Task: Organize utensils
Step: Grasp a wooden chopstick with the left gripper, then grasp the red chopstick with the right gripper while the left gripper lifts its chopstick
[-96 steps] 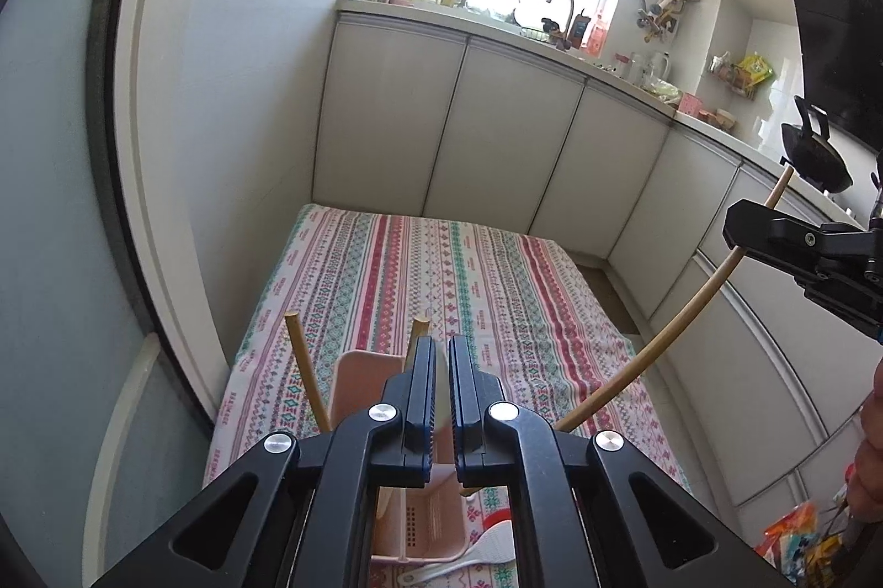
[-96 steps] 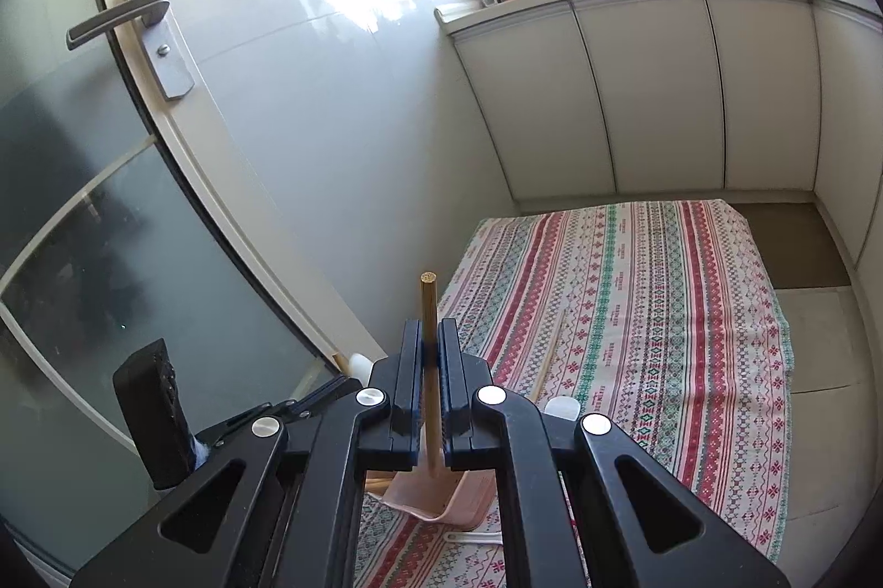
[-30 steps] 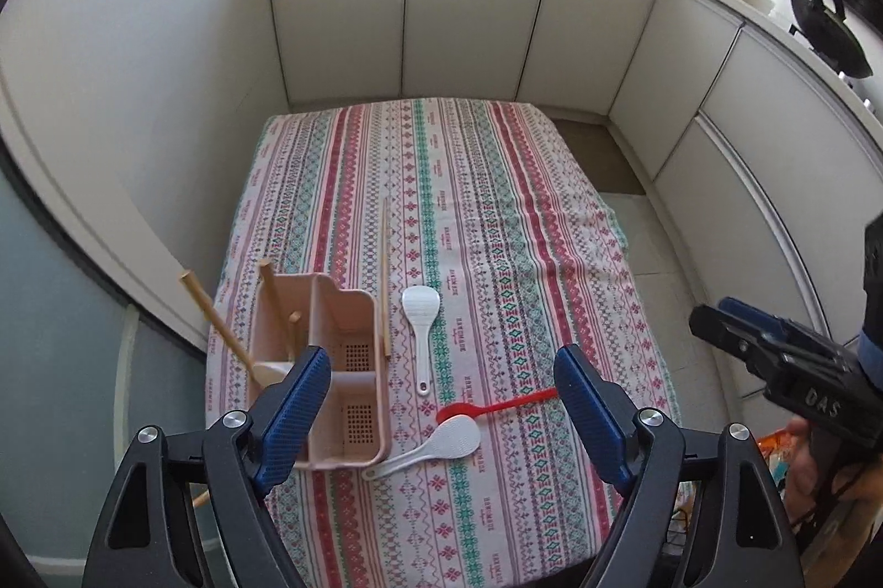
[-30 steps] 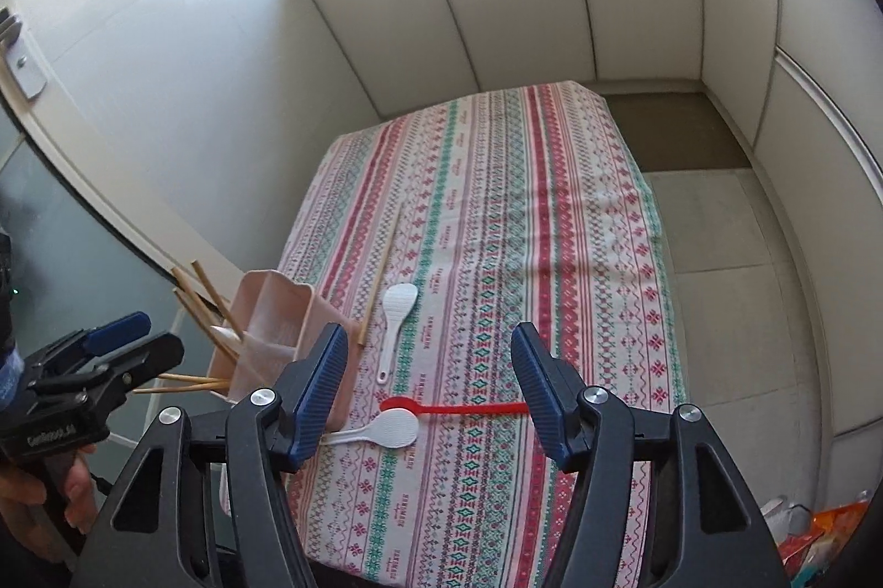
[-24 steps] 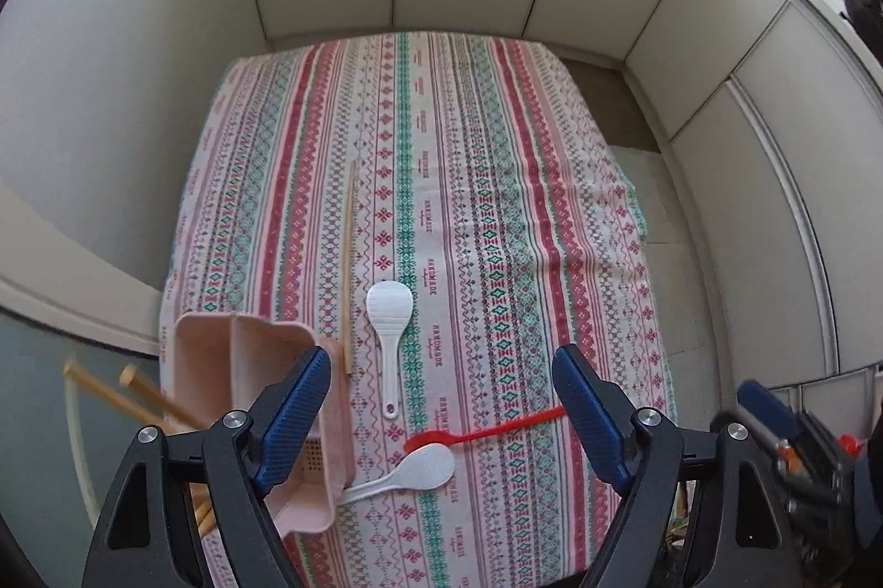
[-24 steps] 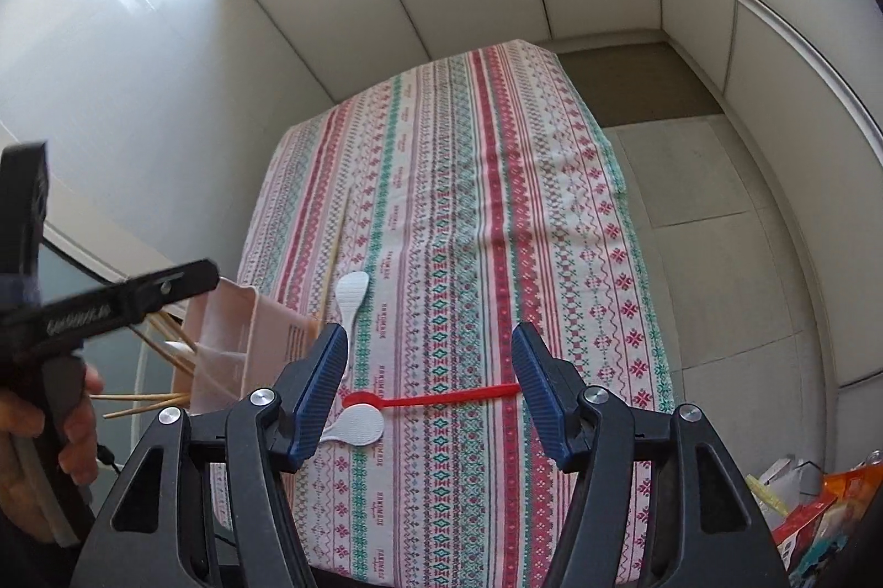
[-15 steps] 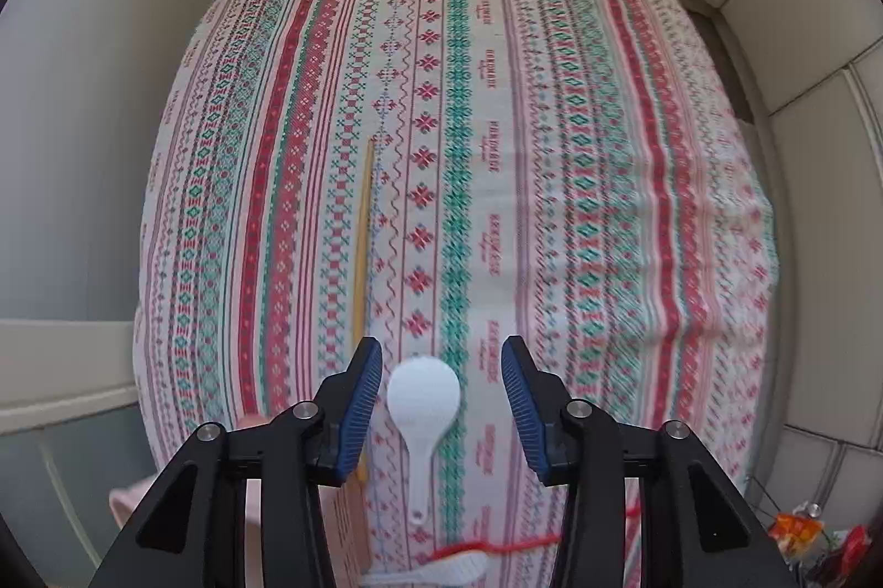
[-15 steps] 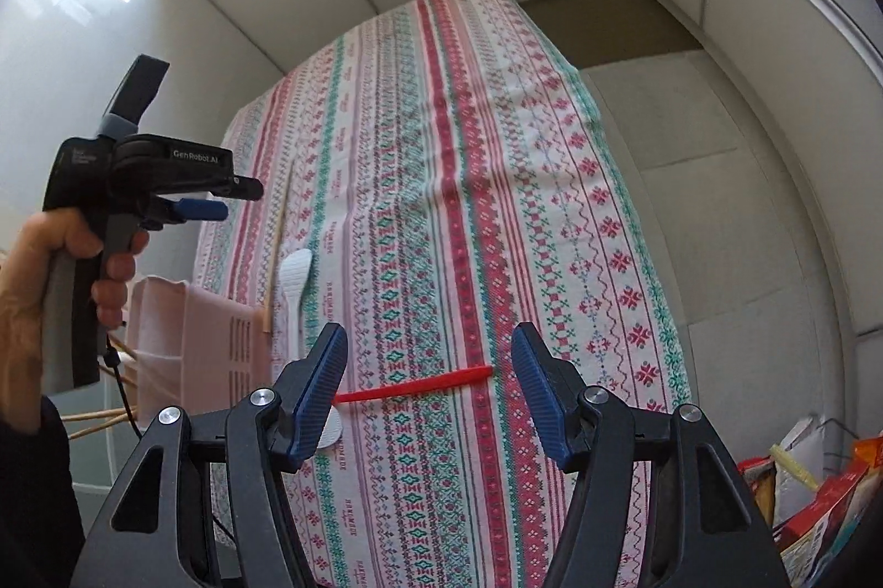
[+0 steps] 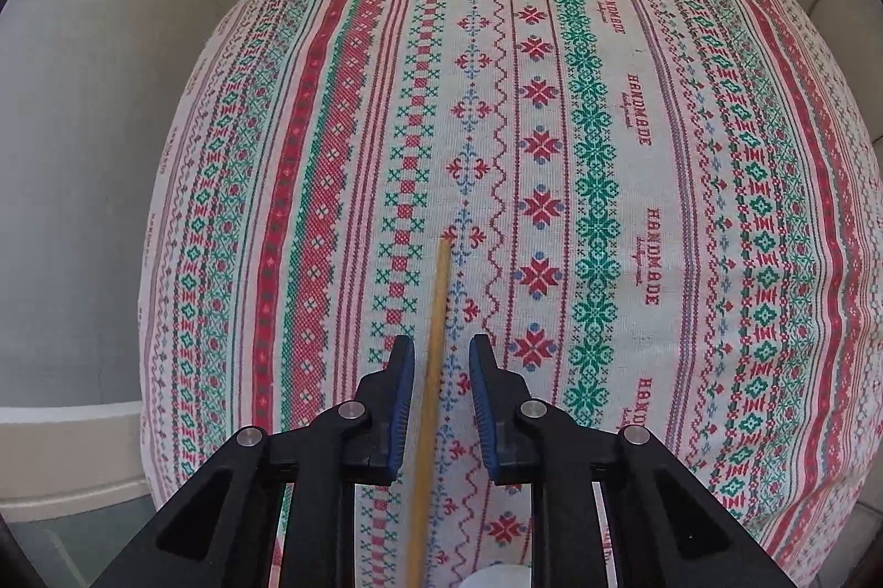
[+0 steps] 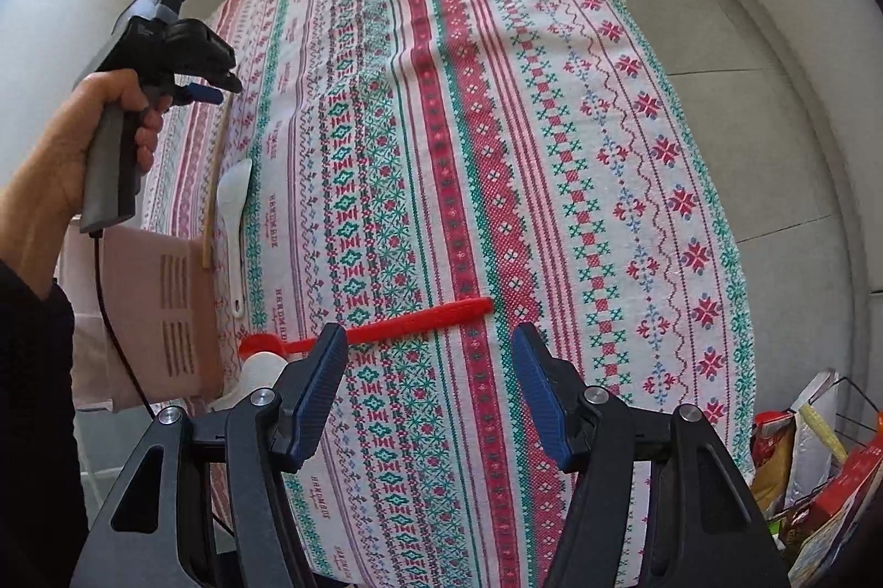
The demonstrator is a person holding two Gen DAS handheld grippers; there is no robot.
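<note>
Left gripper [image 9: 441,361] is low over the tablecloth [image 9: 634,146], jaws parted a little on either side of a wooden chopstick [image 9: 433,367] lying flat on the cloth — pads [image 9: 402,400] not touching it. Right gripper [image 10: 430,389] is released, jaws wide apart, above a red spoon [image 10: 386,327] lying crosswise. A white spoon [image 10: 234,212] lies beside the chopstick, both next to the pink utensil holder [image 10: 165,306] at the table's edge. A second white spoon [image 10: 265,367] sits just beside the red one's bowl.
</note>
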